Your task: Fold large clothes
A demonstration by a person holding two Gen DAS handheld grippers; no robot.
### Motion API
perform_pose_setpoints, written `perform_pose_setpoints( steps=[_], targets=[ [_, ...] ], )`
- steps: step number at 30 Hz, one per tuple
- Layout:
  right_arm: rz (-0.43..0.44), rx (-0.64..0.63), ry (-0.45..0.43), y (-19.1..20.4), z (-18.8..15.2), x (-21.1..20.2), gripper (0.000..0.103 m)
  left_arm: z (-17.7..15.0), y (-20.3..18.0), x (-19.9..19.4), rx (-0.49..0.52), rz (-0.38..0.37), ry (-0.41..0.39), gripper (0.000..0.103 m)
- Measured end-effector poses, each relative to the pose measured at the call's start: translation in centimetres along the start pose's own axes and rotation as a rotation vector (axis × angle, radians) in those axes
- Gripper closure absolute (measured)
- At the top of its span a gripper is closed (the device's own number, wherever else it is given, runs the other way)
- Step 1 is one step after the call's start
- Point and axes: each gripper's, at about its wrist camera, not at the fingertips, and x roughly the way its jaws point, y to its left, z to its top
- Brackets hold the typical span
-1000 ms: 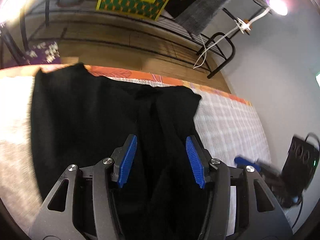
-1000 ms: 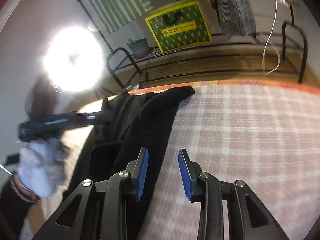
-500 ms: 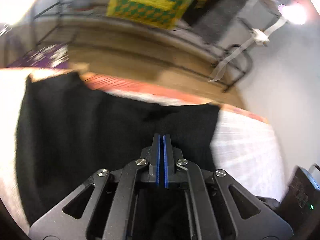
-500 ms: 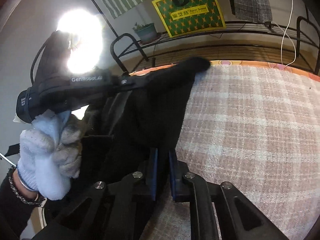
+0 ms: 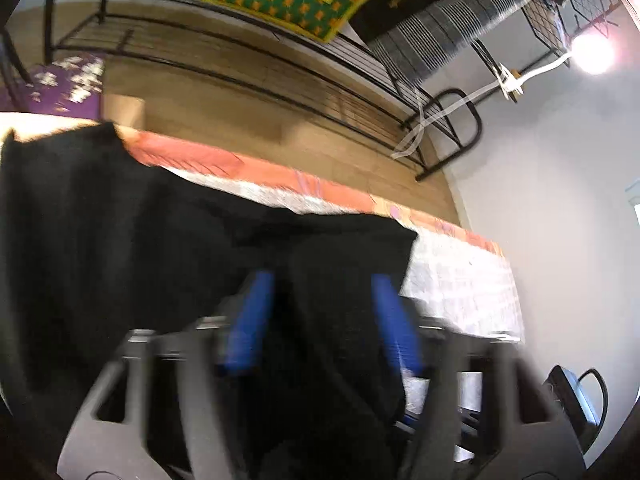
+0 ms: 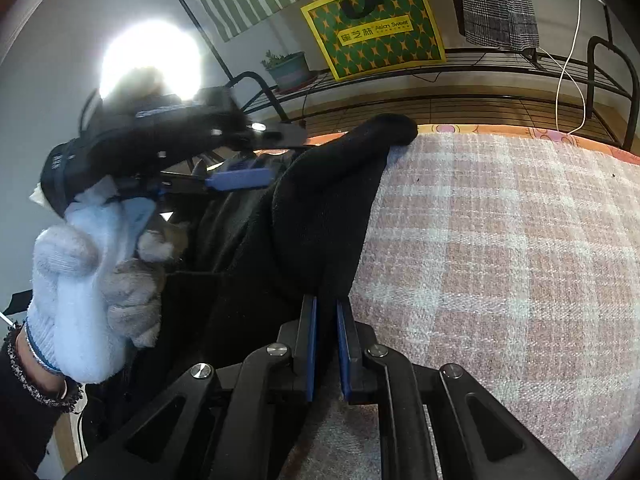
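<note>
On the bed, over a pink-and-white checked woven blanket [image 6: 500,248], lies the large black fleece garment [image 6: 320,216], bunched along the blanket's left side (seen from the right wrist camera) with one rounded end reaching up to the orange patterned border [image 6: 560,136] at the far edge. Its long axis runs away from the person, from the near edge toward the black wire rack [image 6: 500,64] behind the bed.

The right claw [image 6: 325,344] has its blue pads drawn nearly together with a fold of the black cloth pinched between them, at the near end of that raised flap. The garment rises directly ahead of this claw and slightly left of it.

The left claw [image 5: 324,320] is blurred in its own view, yet its two blue fingers [image 5: 252,320] stand clearly apart, with black fabric lying between and beneath them; it grips nothing that I can see. In the right wrist view the same tool shows in a white knitted glove [image 6: 84,288], above the garment's left part.

So the right claw is the one with a hold, and the flap it has points away along the bed. A fold, I would judge, means carrying that near edge forward or across toward the left (the left claw would have to close on cloth first to help). The fleece looks thick and floppy, so a one-sided lift may drag it askew.
</note>
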Motion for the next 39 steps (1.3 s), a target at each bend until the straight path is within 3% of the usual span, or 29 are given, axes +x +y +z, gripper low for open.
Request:
perform_pose_setpoints(
  steps=[1,5,8,10,12,14,16,18,22,26,29,31,33,34,35,37,39],
  targets=[
    [0.001,0.0,-0.001,0.0,-0.1,-0.1,0.096,-0.2,-0.5,0.0,0.024,0.012,0.013,0.095],
    [-0.005,0.0,-0.003,0.0,-0.1,-0.1,0.096,-1.6,-0.8,-2.5,0.082,0.142,-0.097,0.096],
    [-0.029,-0.007,-0.01,0.1,-0.2,-0.1,0.096,-2.0,1.5,-2.1,0.026,0.22,-0.046,0.095],
    [-0.038,-0.014,-0.008,0.3,-0.2,-0.1,0.096,-1.9,1.7,-2.5,0.011,0.188,-0.05,0.093],
    [-0.029,-0.017,-0.002,0.3,0.0,-0.2,0.095,-1.3,1.7,-3.5,-0.004,0.161,-0.037,0.085],
    [0.001,-0.019,0.017,0.2,0.1,-0.3,0.084,-0.6,1.9,-5.5,0.013,0.118,-0.05,0.082],
    [0.051,-0.039,0.012,0.3,0.2,-1.0,0.066,0.1,2.2,-8.2,0.062,0.144,-0.111,0.082],
    [0.067,-0.063,-0.023,0.3,0.7,-1.9,0.064,0.4,3.2,-11.2,0.112,0.183,-0.183,0.08],
    [0.052,0.016,-0.051,-1.6,3.7,-1.5,0.063,1.4,7.7,-14.5,0.11,0.252,-0.254,0.057],
    [0.105,0.135,-0.055,-3.5,6.4,0.6,0.056,2.3,12.9,-14.4,0.043,0.262,-0.218,0.057],
    [0.087,0.152,-0.068,-3.4,8.1,2.1,0.056,1.9,15.1,-13.0,-0.02,0.191,-0.177,0.057],
    [0.056,0.143,-0.06,-3.1,9.1,3.4,0.056,1.9,15.4,-11.7,-0.015,0.186,-0.164,0.057],
    [0.048,0.134,-0.042,-2.6,9.5,4.6,0.069,1.8,14.8,-10.3,0.006,0.185,-0.147,0.057],
    [0.037,0.123,-0.021,-2.3,9.5,5.4,0.09,1.8,14.4,-9.6,0.015,0.186,-0.138,0.057],
    [-0.004,0.105,-0.002,-1.9,9.5,5.9,0.1,2.1,14.0,-9.0,0.022,0.189,-0.136,0.057],
    [-0.112,0.028,-0.006,-0.9,9.6,6.1,0.101,2.4,12.5,-8.0,0.06,0.215,-0.141,0.056],
    [-0.195,0.046,-0.036,-1.6,10.1,5.4,0.102,2.5,11.6,-7.8,0.101,0.231,-0.139,0.056]
  ],
)
